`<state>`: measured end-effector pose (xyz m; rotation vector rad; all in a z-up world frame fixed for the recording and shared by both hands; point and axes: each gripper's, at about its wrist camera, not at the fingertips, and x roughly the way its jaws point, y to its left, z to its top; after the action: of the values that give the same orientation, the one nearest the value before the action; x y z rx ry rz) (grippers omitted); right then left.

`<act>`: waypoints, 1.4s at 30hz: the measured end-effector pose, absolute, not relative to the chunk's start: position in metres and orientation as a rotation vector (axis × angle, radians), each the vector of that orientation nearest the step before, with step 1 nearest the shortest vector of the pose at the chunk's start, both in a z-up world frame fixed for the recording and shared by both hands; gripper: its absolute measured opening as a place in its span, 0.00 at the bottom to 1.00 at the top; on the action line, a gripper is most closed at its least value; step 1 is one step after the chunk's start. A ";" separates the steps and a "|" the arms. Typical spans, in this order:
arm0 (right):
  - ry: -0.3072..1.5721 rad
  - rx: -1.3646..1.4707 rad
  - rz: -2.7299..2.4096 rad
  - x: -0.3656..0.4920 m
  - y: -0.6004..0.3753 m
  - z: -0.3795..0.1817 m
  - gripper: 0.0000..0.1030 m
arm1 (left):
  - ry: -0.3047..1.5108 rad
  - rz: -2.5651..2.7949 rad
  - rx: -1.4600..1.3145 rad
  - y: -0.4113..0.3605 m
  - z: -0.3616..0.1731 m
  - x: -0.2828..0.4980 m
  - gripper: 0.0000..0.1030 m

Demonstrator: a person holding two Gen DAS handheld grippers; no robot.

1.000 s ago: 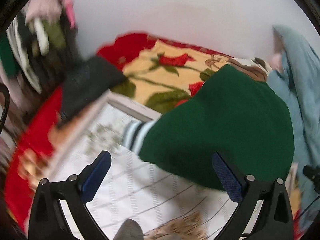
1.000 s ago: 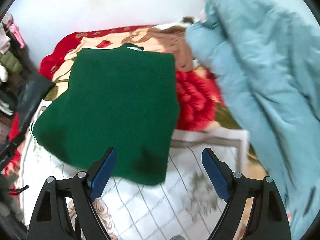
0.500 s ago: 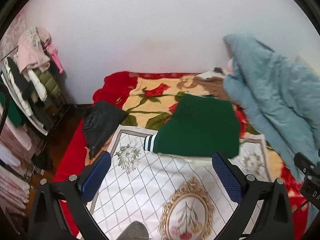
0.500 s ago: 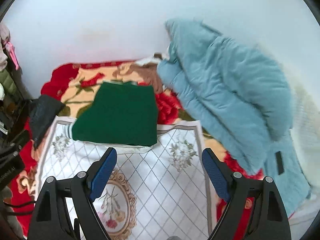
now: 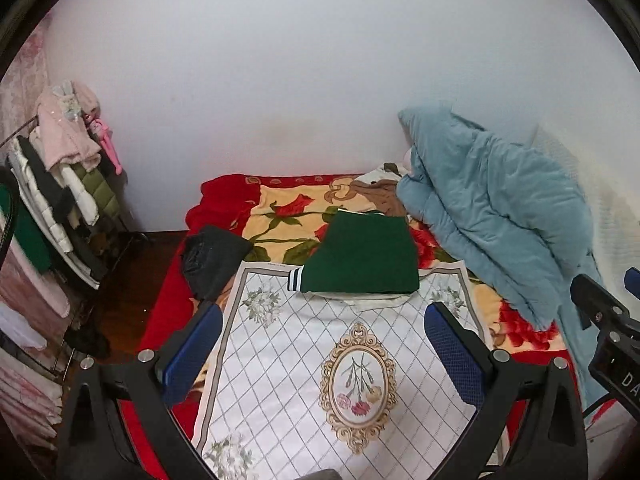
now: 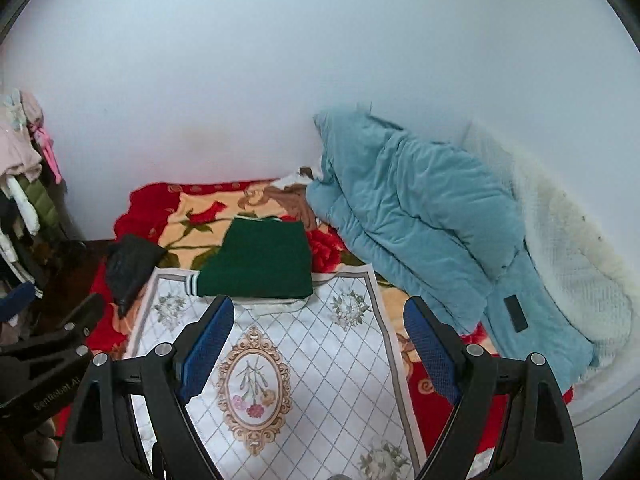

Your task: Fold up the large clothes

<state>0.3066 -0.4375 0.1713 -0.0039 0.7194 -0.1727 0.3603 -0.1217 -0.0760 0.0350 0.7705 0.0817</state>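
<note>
A folded green garment [image 5: 366, 258] with a striped cuff lies at the far end of a white patterned cloth [image 5: 304, 364] on the bed; it also shows in the right wrist view [image 6: 258, 264]. My left gripper [image 5: 320, 350] is open and empty, held well back from the garment over the white cloth. My right gripper [image 6: 318, 344] is open and empty, also back over the white cloth [image 6: 304, 360]. The left gripper's body shows at the left of the right wrist view.
A red floral blanket [image 5: 280, 208] covers the bed. A blue quilt [image 5: 492, 216] is heaped at the right, against the wall. A black garment [image 5: 212, 258] lies at the bed's left edge. A clothes rack [image 5: 60, 200] stands at the left.
Both grippers have pulled back and up from the green garment, which now lies folded and small in view. Both stayed open.
</note>
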 end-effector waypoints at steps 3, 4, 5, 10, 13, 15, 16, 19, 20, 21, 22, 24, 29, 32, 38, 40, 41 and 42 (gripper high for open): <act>0.688 0.003 -0.159 0.278 -0.439 0.198 0.86 | 0.751 0.095 0.033 -0.126 -0.060 0.341 1.00; 0.679 -0.001 -0.157 0.271 -0.440 0.205 0.86 | 0.749 0.098 0.030 -0.128 -0.055 0.336 1.00; 0.669 -0.005 -0.159 0.261 -0.443 0.212 0.86 | 0.747 0.099 0.024 -0.128 -0.052 0.332 1.00; 0.679 0.002 -0.132 0.235 -0.454 0.233 0.86 | 0.765 0.108 0.019 -0.137 -0.034 0.314 1.00; 0.702 -0.005 -0.129 0.227 -0.459 0.242 0.86 | 0.811 0.099 0.013 -0.143 -0.029 0.309 1.00; 0.715 -0.001 -0.115 0.224 -0.462 0.248 0.86 | 0.835 0.096 0.000 -0.145 -0.026 0.308 1.00; 0.719 -0.002 -0.110 0.222 -0.463 0.251 0.86 | 0.848 0.093 -0.009 -0.146 -0.025 0.308 1.00; 0.726 -0.011 -0.102 0.220 -0.465 0.258 0.86 | 0.853 0.103 -0.014 -0.149 -0.020 0.306 1.00; 0.728 -0.012 -0.099 0.222 -0.465 0.259 0.86 | 0.846 0.108 -0.014 -0.151 -0.018 0.305 1.00; 0.731 -0.015 -0.095 0.222 -0.465 0.260 0.86 | 0.840 0.112 -0.014 -0.153 -0.017 0.304 1.00; 0.735 -0.015 -0.091 0.222 -0.466 0.261 0.86 | 0.836 0.113 -0.015 -0.153 -0.016 0.302 1.00; 0.740 -0.012 -0.086 0.224 -0.468 0.262 0.86 | 0.831 0.118 -0.017 -0.155 -0.013 0.301 1.00; 0.746 -0.012 -0.078 0.227 -0.468 0.263 0.86 | 0.823 0.122 -0.023 -0.157 -0.009 0.300 1.00; 0.745 -0.010 -0.074 0.225 -0.468 0.264 0.86 | 0.819 0.124 -0.027 -0.157 -0.007 0.300 1.00; 0.749 -0.005 -0.069 0.223 -0.466 0.266 0.86 | 0.815 0.126 -0.025 -0.156 -0.004 0.298 1.00; 0.751 -0.006 -0.064 0.225 -0.465 0.268 0.86 | 0.815 0.129 -0.024 -0.156 -0.004 0.298 1.00; 0.751 -0.006 -0.063 0.224 -0.464 0.268 0.86 | 0.815 0.128 -0.025 -0.156 -0.003 0.298 1.00; 0.750 -0.006 -0.063 0.224 -0.464 0.268 0.86 | 0.815 0.126 -0.026 -0.156 -0.003 0.297 1.00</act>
<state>0.2237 -0.4639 0.2684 -0.0057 0.7501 -0.0627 0.2973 -0.1558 -0.0030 -0.0255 0.8149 0.1260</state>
